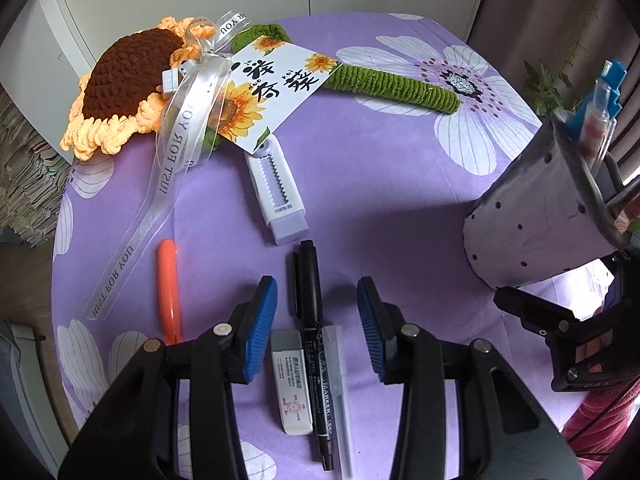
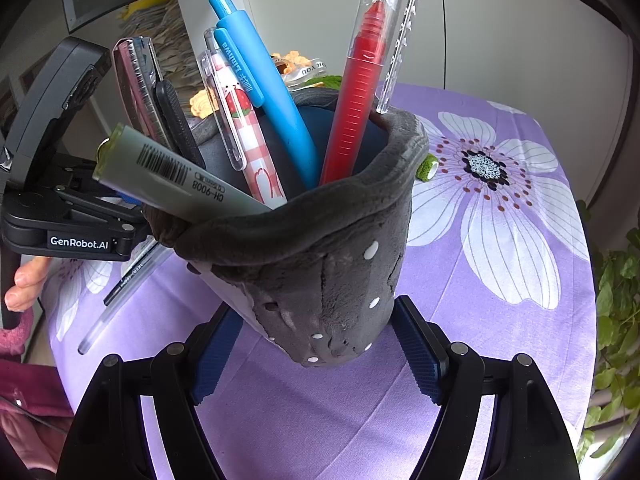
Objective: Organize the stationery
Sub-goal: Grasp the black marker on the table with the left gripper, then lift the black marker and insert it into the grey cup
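My left gripper [image 1: 317, 320] is open above a black marker [image 1: 311, 320] that lies between its blue pads on the purple cloth. A white eraser [image 1: 290, 384] and a clear pen [image 1: 338, 392] lie beside the marker. An orange pen [image 1: 168, 288] lies to the left, a white correction tape [image 1: 276, 196] farther back. My right gripper [image 2: 316, 354] is shut on the grey felt pen holder [image 2: 320, 264], tilted, also in the left wrist view [image 1: 536, 216]. It holds a red pen [image 2: 360, 92], a blue pen [image 2: 272, 92], a checked pen [image 2: 248, 136], a highlighter [image 2: 176, 172] and others.
A crocheted sunflower [image 1: 120, 80] with a green stem, ribbon and gift card [image 1: 272, 84] lies at the back of the round table [image 1: 400, 200]. A green plant [image 2: 616, 320] stands past the table's right edge. The left gripper's body [image 2: 68, 200] is close to the holder.
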Demonstrator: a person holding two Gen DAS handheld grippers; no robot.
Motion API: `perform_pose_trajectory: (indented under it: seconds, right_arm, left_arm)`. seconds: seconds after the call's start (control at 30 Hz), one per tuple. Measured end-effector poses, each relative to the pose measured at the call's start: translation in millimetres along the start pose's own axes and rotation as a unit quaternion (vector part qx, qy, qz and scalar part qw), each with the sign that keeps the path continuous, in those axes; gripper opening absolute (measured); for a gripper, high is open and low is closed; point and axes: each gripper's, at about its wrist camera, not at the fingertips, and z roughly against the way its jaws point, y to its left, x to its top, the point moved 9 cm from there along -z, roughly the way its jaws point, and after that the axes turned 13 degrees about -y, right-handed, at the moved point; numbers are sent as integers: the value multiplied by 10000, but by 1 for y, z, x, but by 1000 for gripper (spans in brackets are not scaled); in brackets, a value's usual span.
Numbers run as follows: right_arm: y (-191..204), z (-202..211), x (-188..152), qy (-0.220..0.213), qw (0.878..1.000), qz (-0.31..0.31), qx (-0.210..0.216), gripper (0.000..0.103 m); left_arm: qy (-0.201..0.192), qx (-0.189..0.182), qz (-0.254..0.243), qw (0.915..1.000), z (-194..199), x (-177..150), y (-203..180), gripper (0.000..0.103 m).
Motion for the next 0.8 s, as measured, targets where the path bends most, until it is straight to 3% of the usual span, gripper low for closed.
perform_pose_trajectory:
  seconds: [0.3,0.47,0.8]
  right_arm:
    - [0,0,0,2,10000,-1,0,78]
    - [1,0,0,1,10000,-3,2,78]
    - [0,0,0,2,10000,-4,2,78]
  left_arm:
    - [55,-180,45,9998,-4,1,-4,12]
    - [33,-318,82,9995,2,2,-10,12]
    - [-526,-385,-54,9979,49,16,-14,12]
